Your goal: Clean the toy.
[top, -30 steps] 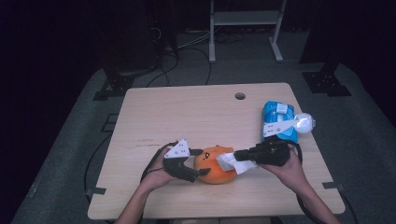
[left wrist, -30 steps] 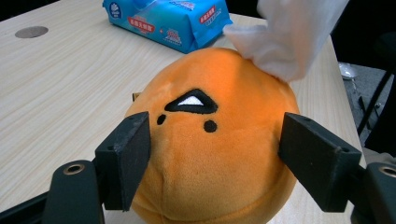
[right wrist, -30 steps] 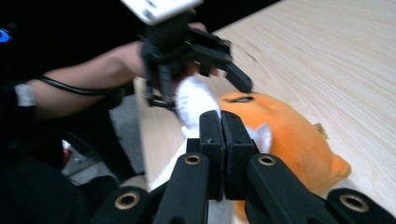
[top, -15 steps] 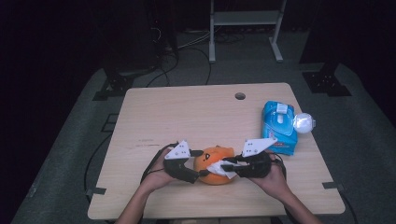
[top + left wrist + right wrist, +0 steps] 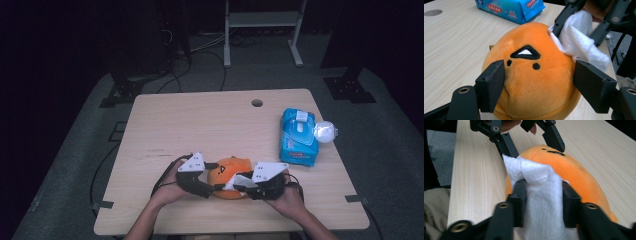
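My right gripper (image 5: 541, 195) is clamped on a folded white wipe (image 5: 541, 202), its 2 jaws pinching the wad from either side after having just opened out from fully shut to this width, with the cloth between them. The free end of the wipe pokes out ahead of the jaws and lies against the near flank of the orange plush toy (image 5: 571, 175), so the toy sits straight in front of this gripper, touching the cloth. My left gripper (image 5: 539, 82) comes at the toy from the opposite side: its 2 jaws stand on either flank of the toy (image 5: 531, 82), pressing into the soft fabric and steadying it on the surface (image 5: 454, 50).

From above, the toy (image 5: 226, 174) lies between my 2 grippers, left gripper (image 5: 209, 186) on one end and right gripper (image 5: 243, 183) on the other. I judge the wiping stroke must run from my right gripper toward the left one, over the toy's rounded top. The blue pack of wipes (image 5: 297, 136) lies well off beyond my right gripper.
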Motion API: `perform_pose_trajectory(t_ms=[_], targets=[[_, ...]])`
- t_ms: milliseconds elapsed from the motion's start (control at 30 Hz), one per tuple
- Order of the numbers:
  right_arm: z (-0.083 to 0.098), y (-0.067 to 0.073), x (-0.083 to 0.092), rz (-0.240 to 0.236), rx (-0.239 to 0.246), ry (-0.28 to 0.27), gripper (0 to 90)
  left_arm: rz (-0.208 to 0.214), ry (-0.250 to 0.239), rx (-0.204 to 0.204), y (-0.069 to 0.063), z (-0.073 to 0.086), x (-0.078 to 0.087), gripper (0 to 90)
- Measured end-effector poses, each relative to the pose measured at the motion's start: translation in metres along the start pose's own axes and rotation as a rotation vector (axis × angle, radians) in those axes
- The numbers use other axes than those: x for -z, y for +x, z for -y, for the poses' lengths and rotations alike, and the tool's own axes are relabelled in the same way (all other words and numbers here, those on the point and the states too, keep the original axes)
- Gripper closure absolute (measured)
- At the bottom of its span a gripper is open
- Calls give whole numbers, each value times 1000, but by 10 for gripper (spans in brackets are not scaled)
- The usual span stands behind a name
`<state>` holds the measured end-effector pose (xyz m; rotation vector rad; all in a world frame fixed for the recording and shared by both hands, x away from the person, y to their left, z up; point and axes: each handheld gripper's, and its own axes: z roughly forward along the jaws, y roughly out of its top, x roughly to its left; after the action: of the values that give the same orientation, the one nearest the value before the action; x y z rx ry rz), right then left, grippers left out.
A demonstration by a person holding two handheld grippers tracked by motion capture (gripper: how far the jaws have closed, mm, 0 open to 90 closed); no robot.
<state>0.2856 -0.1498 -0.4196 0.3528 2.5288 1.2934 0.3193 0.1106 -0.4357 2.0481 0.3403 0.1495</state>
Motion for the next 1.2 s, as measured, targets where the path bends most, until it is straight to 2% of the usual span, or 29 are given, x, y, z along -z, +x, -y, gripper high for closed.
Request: perform_pose_trajectory(t_ms=[33,167,300,367,467,600,667,833,867,967,1200], targets=[[0,-1,0,-7,-14,9,707,1,4,1,0,0,0,262],[0,-6,6,-21,-53,23,789,1,6,-7,0,1,0,264],[5,-14,15,1,-94,21,802,-2,7,-8,1,3,1,264],[11,-21,21,15,-128,21,804,0,2,-3,1,3,0,264],[17,-27,25,14,-171,16,805,3,-1,-3,2,3,-1,264],[13,-28,24,10,-169,8,807,0,6,6,2,3,-1,264],[6,-29,21,9,-166,-13,811,0,6,10,3,3,0,264],[13,-34,12,-41,-207,-1,817,17,4,-1,5,1,1,263],[13,-33,12,-45,-206,4,817,20,-8,11,6,0,2,262],[18,-33,16,-55,-215,12,817,14,-20,18,6,0,3,263],[25,-36,25,-51,-234,34,818,-1,-6,16,6,-1,0,268]])
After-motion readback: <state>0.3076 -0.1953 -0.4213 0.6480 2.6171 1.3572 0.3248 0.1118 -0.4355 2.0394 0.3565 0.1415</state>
